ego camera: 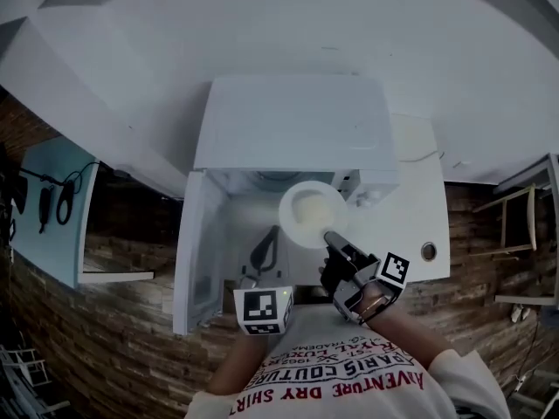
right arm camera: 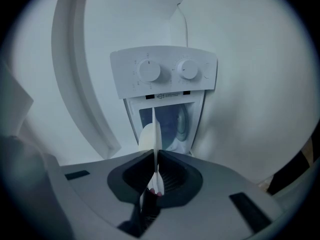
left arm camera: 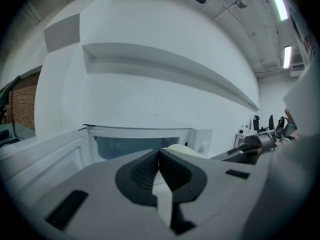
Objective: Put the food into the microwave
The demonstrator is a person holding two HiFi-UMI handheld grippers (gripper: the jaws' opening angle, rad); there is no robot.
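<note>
My right gripper [ego camera: 336, 244] is clamped on the near rim of the plate [ego camera: 313, 212], the jaws pinching its edge; in the right gripper view that rim runs edge-on between the pads [right arm camera: 165, 176] and points at the microwave [ego camera: 288, 120]; the plate sits at the microwave's mouth, towards the right side of the opening, just beside the panel with two knobs [right arm camera: 149, 70]; I cannot tell whether the plate is resting on the microwave's floor or hanging above it; its middle is a pale patch and I cannot make out what the food is; the door [ego camera: 199, 251] stands swung out at the microwave's left; my left gripper [ego camera: 269, 238] hangs in front of the opening, left of the plate and apart from it, its jaws pressed together with nothing between them; the microwave stands on a white counter [ego camera: 419, 208] that runs out to its right.
</note>
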